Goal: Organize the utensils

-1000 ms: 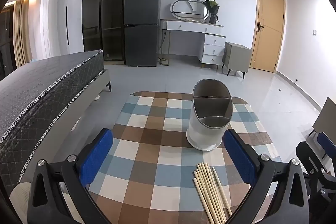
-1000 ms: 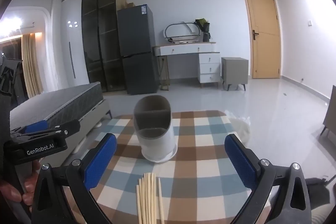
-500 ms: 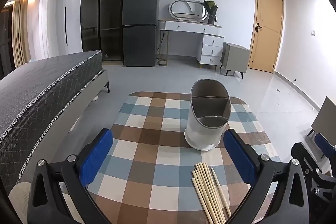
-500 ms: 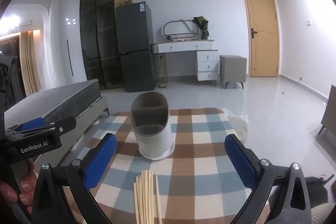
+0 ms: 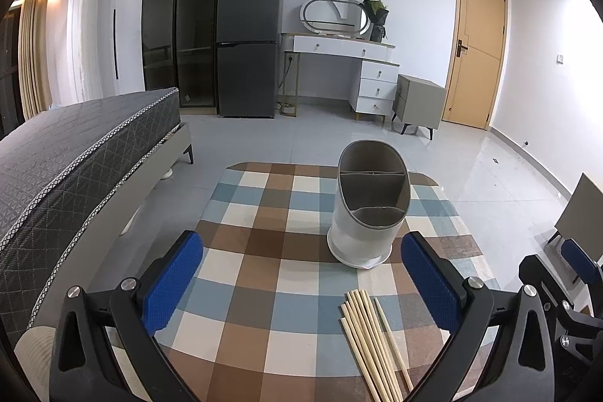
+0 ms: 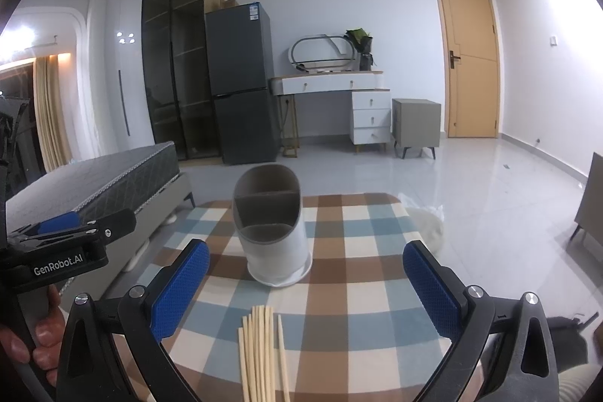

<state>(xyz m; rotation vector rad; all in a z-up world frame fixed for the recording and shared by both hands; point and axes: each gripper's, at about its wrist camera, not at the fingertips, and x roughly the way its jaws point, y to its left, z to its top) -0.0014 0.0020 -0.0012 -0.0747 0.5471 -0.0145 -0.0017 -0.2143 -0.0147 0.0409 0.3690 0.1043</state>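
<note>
While hovering over the near edge of the checkered counter (image 5: 264,274), spreading wide and holding nothing: left gripper (image 5: 301,283) and right gripper (image 6: 306,287). Lying bundled at that near edge, between the blue pads (image 6: 181,289), pointing toward the far side: wooden chopsticks (image 6: 262,353). Standing upright past their tips, apart from them, nearer the far edge: white utensil holder (image 6: 277,255) with grey divided compartments. Farther off, on the floor: bed (image 5: 75,153), fridge (image 5: 248,36).
</note>
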